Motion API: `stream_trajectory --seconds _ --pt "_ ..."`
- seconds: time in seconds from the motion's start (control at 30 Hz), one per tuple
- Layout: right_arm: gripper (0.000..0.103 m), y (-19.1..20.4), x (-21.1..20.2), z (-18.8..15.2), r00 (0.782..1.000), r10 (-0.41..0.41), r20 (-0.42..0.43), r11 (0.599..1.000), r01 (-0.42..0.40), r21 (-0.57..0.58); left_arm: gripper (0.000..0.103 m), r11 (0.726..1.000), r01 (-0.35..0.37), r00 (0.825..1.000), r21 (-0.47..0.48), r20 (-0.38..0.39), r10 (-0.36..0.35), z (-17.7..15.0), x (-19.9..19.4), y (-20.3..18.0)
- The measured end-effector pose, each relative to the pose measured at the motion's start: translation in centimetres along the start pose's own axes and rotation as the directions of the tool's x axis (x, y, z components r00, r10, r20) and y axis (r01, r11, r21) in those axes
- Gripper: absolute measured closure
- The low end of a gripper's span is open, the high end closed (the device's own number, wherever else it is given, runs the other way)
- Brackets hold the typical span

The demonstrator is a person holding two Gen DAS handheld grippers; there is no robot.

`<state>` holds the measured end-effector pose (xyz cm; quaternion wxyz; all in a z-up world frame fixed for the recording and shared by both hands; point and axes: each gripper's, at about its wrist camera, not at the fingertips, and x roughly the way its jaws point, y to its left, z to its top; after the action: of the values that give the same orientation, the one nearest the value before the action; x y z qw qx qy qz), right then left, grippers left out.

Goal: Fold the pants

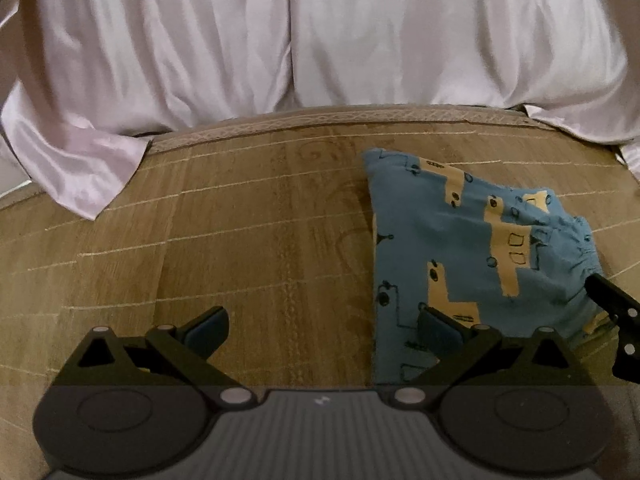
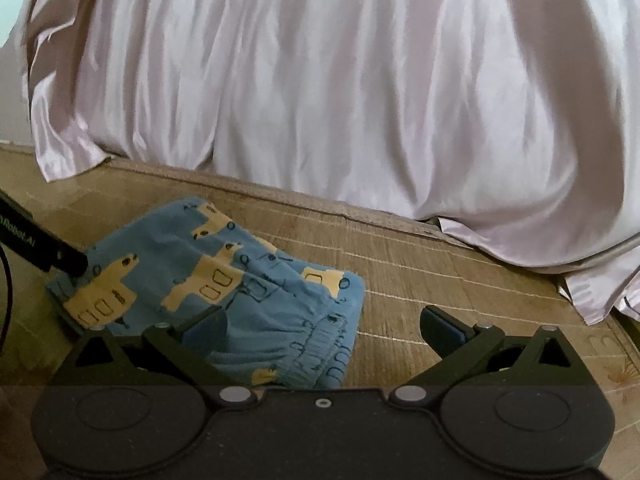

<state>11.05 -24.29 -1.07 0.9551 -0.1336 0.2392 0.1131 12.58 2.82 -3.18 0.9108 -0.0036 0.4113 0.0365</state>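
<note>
The blue pants [image 1: 460, 240] with yellow printed shapes lie folded into a compact bundle on a woven bamboo mat [image 1: 240, 240]. My left gripper [image 1: 324, 332] is open; its right finger [image 1: 440, 334] hangs over the bundle's near left edge, its left finger over bare mat. In the right wrist view the pants [image 2: 208, 280] sit at lower left, with the gathered waistband nearest the camera. My right gripper [image 2: 322, 330] is open, its left finger [image 2: 204, 330] over the waistband end. Each gripper's dark tip shows in the other view, at the pants' edge.
Pale satin pillows or bedding [image 1: 200, 40] pile along the mat's far edge and fill the upper right wrist view [image 2: 360, 100]. Bare mat [image 2: 460, 280] stretches right of the pants, and left of them in the left wrist view.
</note>
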Motion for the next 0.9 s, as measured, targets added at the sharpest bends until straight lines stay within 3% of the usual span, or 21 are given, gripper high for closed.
stream_trajectory --seconds 0.23,0.37,0.43,0.53,0.63,0.73,0.9 --pt "0.001 -0.5 0.0 0.8 0.999 0.036 0.021 0.999 -0.036 0.019 0.000 0.999 0.043 0.999 0.001 0.027 -0.043 0.2 -0.1 0.3" --pt "0.001 -1.5 0.4 2.8 0.999 0.013 0.048 1.000 -0.014 0.008 0.000 0.999 0.042 0.998 0.010 0.049 -0.042 1.0 0.0 0.8" --pt "0.001 -2.3 1.0 3.8 0.999 0.020 0.038 0.998 -0.023 0.059 0.000 0.998 0.060 0.997 -0.008 0.056 -0.059 1.3 0.0 1.2" --pt "0.001 -3.9 2.4 5.0 0.995 0.102 0.006 0.983 -0.102 0.153 0.000 0.994 0.104 0.993 -0.021 0.060 -0.103 1.4 -0.1 1.8" --pt "0.001 -5.2 4.2 6.5 0.975 0.219 -0.049 0.961 -0.207 0.182 0.000 0.988 0.157 0.986 -0.011 0.066 -0.156 1.2 -0.2 1.9" --pt "0.001 -5.8 6.4 8.0 0.938 0.313 -0.152 0.941 -0.283 0.186 0.000 0.982 0.187 0.980 0.011 0.066 -0.188 0.7 0.0 1.5" --pt "0.001 -6.0 10.2 8.5 0.896 0.314 -0.315 0.941 -0.250 0.226 0.000 0.978 0.202 0.978 0.062 0.046 -0.205 0.1 0.5 0.3"
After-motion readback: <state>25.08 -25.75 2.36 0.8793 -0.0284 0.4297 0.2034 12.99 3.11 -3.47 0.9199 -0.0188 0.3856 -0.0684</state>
